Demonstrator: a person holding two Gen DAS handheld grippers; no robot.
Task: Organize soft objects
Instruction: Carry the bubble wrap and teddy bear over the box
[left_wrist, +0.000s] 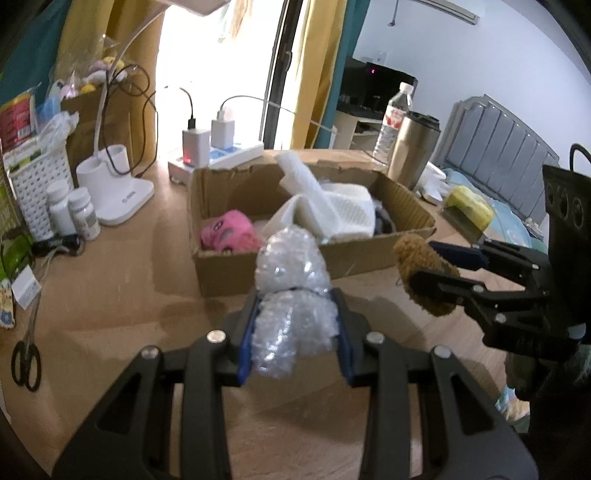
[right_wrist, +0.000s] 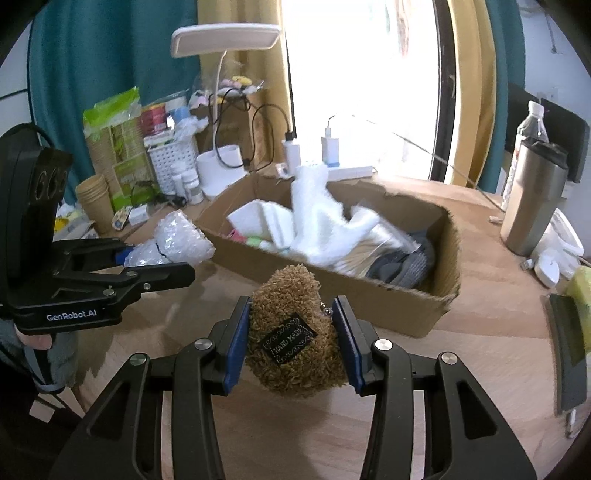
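My left gripper (left_wrist: 295, 314) is shut on a wad of clear bubble wrap (left_wrist: 291, 299), held above the wooden table just before the cardboard box (left_wrist: 295, 258). My right gripper (right_wrist: 291, 332) is shut on a brown fuzzy plush pouch (right_wrist: 291, 332) with a black label, also lifted near the box's front wall (right_wrist: 369, 299). Each gripper shows in the other's view: the right gripper (left_wrist: 436, 269) with the plush (left_wrist: 421, 273), the left gripper (right_wrist: 166, 258) with the bubble wrap (right_wrist: 173, 240). The box holds white foam sheets (left_wrist: 332, 206), a pink plush (left_wrist: 229, 232) and grey cloth (right_wrist: 402, 266).
A steel tumbler (right_wrist: 535, 199) and a water bottle (left_wrist: 395, 118) stand right of the box. A white lamp base (left_wrist: 114, 184), pill bottles (left_wrist: 70, 210), chargers on a power strip (left_wrist: 218, 147) and a white basket (left_wrist: 37, 188) crowd the left. Scissors (left_wrist: 26, 358) lie at the left edge.
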